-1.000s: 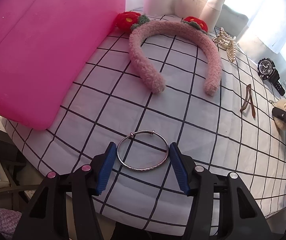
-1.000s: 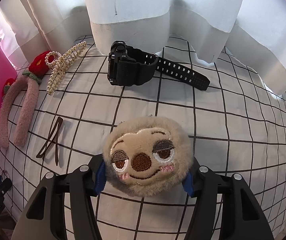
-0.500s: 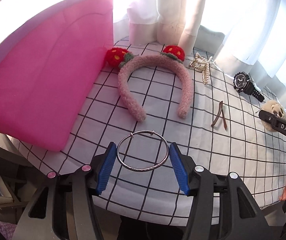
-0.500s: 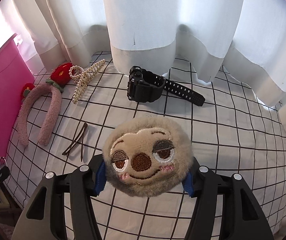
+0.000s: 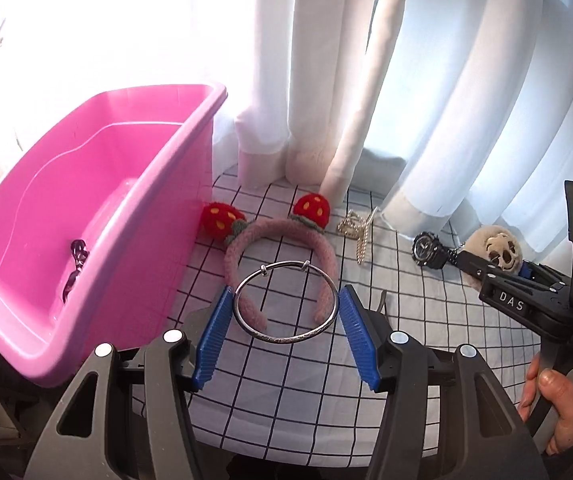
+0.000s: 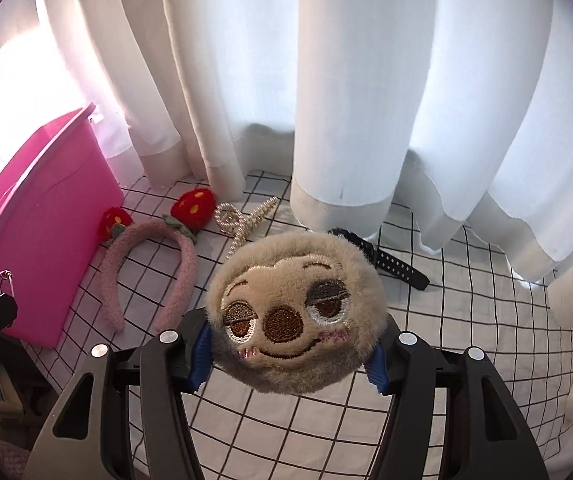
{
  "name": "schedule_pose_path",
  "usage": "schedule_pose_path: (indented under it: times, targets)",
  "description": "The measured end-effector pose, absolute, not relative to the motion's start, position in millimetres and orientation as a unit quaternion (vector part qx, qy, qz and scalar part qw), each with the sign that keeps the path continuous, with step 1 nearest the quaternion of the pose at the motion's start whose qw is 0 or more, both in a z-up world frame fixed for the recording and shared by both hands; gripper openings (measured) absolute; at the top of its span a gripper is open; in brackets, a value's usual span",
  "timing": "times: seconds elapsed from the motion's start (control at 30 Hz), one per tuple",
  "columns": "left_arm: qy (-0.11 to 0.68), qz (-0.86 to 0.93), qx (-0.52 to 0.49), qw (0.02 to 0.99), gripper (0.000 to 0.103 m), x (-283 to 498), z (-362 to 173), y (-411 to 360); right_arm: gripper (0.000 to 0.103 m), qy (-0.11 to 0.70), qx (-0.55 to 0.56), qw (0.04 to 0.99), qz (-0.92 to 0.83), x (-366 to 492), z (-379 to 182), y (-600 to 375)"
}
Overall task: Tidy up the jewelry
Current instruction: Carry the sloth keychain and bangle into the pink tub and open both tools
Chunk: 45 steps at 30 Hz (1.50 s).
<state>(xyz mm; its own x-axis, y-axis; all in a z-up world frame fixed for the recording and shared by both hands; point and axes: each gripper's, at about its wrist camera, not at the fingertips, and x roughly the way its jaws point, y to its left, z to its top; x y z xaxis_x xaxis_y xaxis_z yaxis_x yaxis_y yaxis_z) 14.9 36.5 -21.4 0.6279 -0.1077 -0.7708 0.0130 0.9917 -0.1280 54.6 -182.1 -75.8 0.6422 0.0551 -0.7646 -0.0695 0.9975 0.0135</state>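
The left tool holds a silver bangle across its width, one blue pad pressed to each side of the ring. The right tool clamps a round plush sloth face between its pads. Both grips look the same as a second ago, but both tools have risen: then the bangle lay low against the checked cloth and the plush filled the view just above it; now both things hang clear of the counter, and more of the white curtain shows behind.

Both tools point down at a slant toward the counter. In the left view a hand grips the right tool's handle at the lower right edge.

The bangle's ring faces the camera, its small clasp at the top. The plush face is tilted, chin toward the right pad.

On the cloth lie a pink fuzzy headband with two red strawberries, its open ends toward the tools, a pearl hair claw, a black watch and, half hidden behind the left tool's finger, a brown hair clip. To the left stands a pink tub, its inside now visible, with a small dark item on its floor.
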Motion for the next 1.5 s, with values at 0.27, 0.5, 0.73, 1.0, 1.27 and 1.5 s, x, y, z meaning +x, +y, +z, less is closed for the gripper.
schedule_pose_path:
  times: [0.27,0.5,0.73,1.0,1.27,1.5]
  targets:
    - [0.391,0.01,-0.081,0.917,0.053,36,28,102,0.058,0.361,-0.034,0.925,0.116,75,-5,-98]
    - [0.386,0.097,-0.085,0.913,0.054,48,35,185,0.058,0.342,-0.066,0.916,0.2,101,22,0]
    - [0.424,0.138,-0.116,0.888,0.054,65,7,252,0.058,0.36,-0.127,0.888,0.256,129,12,95]
    - [0.476,0.141,-0.134,0.858,0.054,85,-26,281,0.058,0.427,-0.174,0.849,0.257,163,-34,152]
    - [0.486,0.148,-0.132,0.851,0.078,87,-33,284,0.066,0.453,-0.18,0.84,0.239,176,-49,162]
    - [0.492,0.149,-0.137,0.847,0.085,86,-34,286,0.068,0.451,-0.182,0.844,0.225,178,-53,169]
